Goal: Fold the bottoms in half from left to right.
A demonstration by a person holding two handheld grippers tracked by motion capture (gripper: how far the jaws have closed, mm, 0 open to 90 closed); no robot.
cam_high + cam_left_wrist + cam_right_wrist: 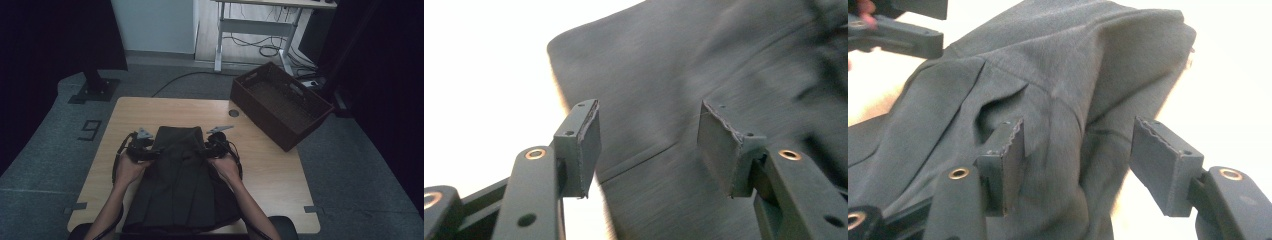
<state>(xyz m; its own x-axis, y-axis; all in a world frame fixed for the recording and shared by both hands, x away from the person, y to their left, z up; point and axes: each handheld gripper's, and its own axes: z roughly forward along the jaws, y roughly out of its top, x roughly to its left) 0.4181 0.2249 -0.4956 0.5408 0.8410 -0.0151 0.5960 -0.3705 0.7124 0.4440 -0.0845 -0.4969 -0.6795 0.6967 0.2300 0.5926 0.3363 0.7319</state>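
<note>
High view: garment (180, 185) flat on desk (270, 170), long axis near-to-far | left gripper (141, 148) at its left edge, right gripper (216, 142) at right, equally near | both spread, pinching nothing, cloth just ahead.

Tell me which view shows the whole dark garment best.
The high view: the dark garment lies spread on the table between both grippers, outline complete. The left gripper view gives one edge and a seam; the right gripper view gives a bunched fold behind open jaws.
</note>
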